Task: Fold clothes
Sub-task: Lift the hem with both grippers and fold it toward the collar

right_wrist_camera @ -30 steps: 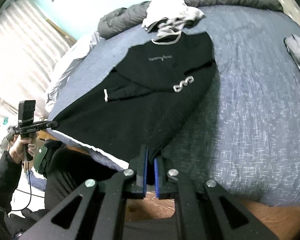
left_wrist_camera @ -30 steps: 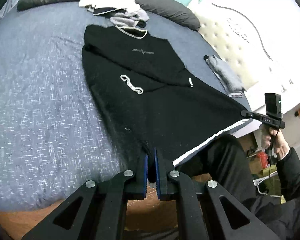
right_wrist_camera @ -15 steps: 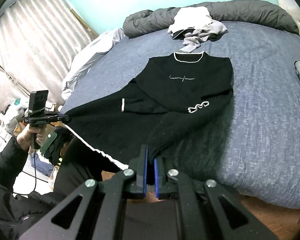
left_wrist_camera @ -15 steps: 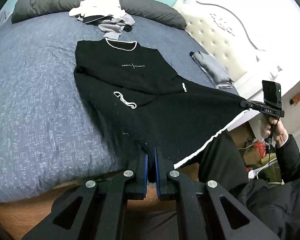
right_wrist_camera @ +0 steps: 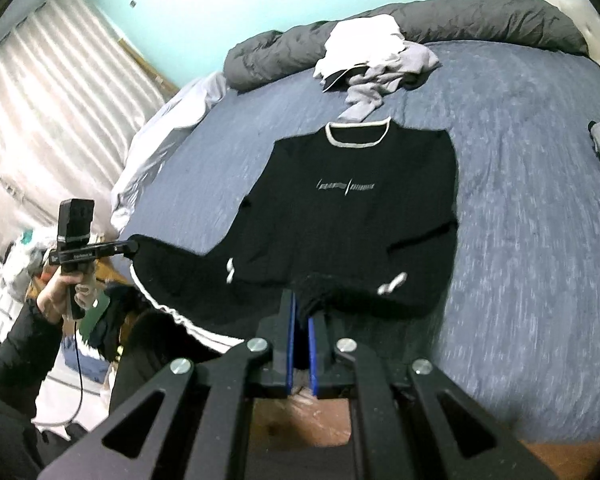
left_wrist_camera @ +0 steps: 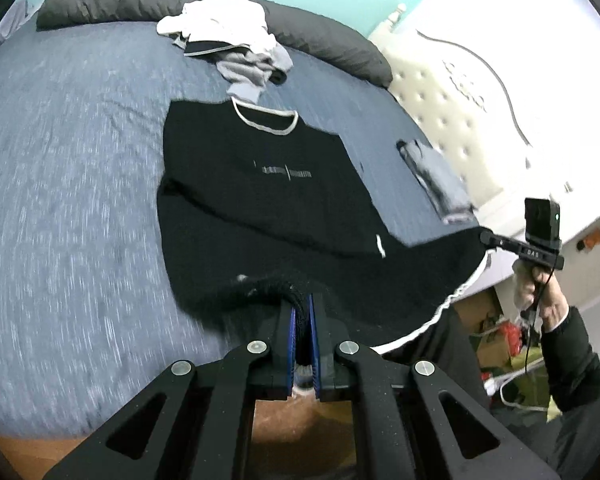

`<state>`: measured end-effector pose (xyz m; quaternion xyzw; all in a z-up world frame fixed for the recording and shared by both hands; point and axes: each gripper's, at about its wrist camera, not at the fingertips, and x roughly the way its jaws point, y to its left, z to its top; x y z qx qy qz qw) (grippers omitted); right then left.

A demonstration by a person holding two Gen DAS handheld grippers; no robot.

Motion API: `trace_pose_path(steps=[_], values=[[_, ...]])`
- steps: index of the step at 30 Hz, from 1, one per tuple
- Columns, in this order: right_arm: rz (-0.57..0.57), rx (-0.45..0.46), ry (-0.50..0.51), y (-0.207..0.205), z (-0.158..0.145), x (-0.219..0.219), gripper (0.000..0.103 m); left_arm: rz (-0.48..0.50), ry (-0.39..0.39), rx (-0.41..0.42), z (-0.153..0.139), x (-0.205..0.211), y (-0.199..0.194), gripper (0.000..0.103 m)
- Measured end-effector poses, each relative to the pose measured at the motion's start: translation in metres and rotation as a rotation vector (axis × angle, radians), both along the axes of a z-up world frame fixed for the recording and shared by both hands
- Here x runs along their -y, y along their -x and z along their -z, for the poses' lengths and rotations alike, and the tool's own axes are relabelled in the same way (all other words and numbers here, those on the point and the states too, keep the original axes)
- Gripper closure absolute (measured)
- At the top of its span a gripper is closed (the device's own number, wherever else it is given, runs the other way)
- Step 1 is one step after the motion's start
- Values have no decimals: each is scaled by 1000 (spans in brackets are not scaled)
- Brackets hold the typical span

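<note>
A black sweatshirt (left_wrist_camera: 268,184) with a white-trimmed collar lies chest-up on the blue bed, sleeves folded across its body. Its white-edged hem is lifted off the bed toward me. My left gripper (left_wrist_camera: 302,312) is shut on one hem corner, the black cloth bunched between its blue pads. My right gripper (right_wrist_camera: 301,312) is shut on the other hem corner of the sweatshirt (right_wrist_camera: 360,208). In the left wrist view the right gripper (left_wrist_camera: 488,238) shows at the right, hand-held, pinching the hem. In the right wrist view the left gripper (right_wrist_camera: 134,246) shows at the left, holding the hem as well.
A heap of white and grey clothes (left_wrist_camera: 228,48) lies beyond the collar, against a dark grey duvet roll (left_wrist_camera: 324,40). A folded grey garment (left_wrist_camera: 440,178) rests near the tufted headboard (left_wrist_camera: 452,96). Curtains (right_wrist_camera: 52,120) hang at the left. The bed's blue cover (left_wrist_camera: 68,200) spreads wide on both sides.
Both grippers have raised the hem and carried it forward over the body toward the collar; the lower part of the sweatshirt now lifts off the bed and covers the sleeve cuffs partly.
</note>
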<state>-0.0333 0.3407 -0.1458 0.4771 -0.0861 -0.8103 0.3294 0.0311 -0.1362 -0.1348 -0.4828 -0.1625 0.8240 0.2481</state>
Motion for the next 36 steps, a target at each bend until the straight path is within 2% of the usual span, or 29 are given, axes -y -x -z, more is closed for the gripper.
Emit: trace_pose_path(steps=[9,19,24,36], values=[[69,18,4,97,-1,0,98,-62,-19,15,2,14,105,97],[135,61,-17,205,22,7,98,-126,-47,57,28,30,223,97],[165,79,-38,256,40,14,98,-139,-43,80,50,33,271,97],[271,132,8,353,94,10,98,-216,-61,138,114,46,373,97]])
